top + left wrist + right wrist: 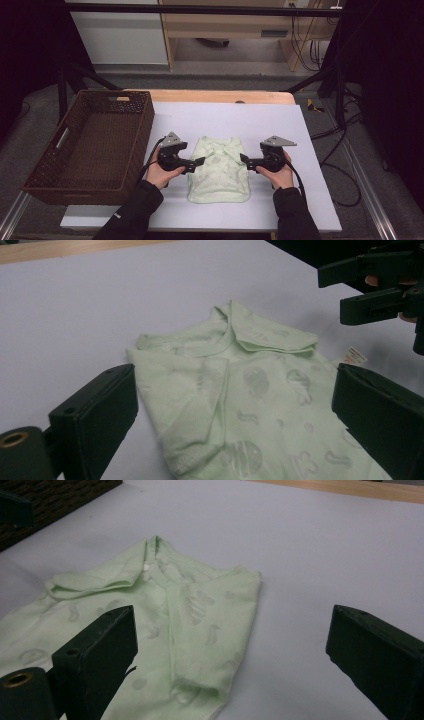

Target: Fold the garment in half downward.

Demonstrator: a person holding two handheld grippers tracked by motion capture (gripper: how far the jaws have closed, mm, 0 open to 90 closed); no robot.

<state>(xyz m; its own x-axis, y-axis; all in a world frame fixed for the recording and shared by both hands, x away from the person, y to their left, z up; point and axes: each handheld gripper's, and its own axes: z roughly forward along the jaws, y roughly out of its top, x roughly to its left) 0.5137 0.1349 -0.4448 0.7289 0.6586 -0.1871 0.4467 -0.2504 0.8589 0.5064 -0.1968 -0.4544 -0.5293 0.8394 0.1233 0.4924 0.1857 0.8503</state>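
Shirt (219, 170), pale green with a faint print, lies flat on the white sheet (225, 120) near the table's front edge, its sleeves folded in over the body and its collar pointing away from the person. Left gripper (199, 162) hangs at the shirt's left edge, jaws spread wide and holding nothing. Right gripper (244, 159) sits at the right edge, jaws also wide and empty. Left of the sheet stands a brown basket (145, 120), just beside it.

Folded pale green shirt (165, 615) on white cloth (310, 555), black jaws wide apart
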